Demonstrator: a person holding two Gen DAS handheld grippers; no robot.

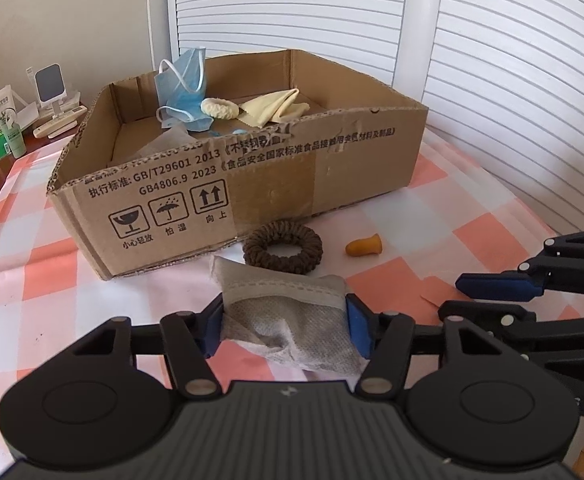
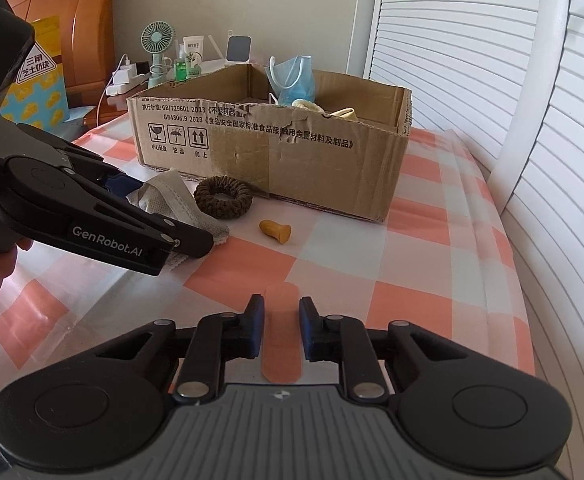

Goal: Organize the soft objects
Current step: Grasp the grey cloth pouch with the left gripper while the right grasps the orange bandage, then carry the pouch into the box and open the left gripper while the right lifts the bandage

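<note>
My left gripper (image 1: pixel 286 326) is shut on a grey fabric face mask (image 1: pixel 292 320), low over the checked cloth in front of the cardboard box (image 1: pixel 252 184). The mask also shows in the right wrist view (image 2: pixel 180 204). My right gripper (image 2: pixel 280 330) is open, its fingers on either side of a peach adhesive bandage (image 2: pixel 280 336) lying flat on the cloth. A brown scrunchie (image 1: pixel 283 249) and an orange earplug (image 1: pixel 363 245) lie before the box. Inside the box are a blue mask (image 1: pixel 184 88), a cream scrunchie (image 1: pixel 220 108) and a yellow cloth (image 1: pixel 276 108).
The box (image 2: pixel 292 152) stands at the back of the pink-and-white checked table (image 2: pixel 371 264). White louvered shutters (image 2: pixel 491 80) run along the right. A side table at the left holds a small fan (image 2: pixel 156 52), bottles and chargers.
</note>
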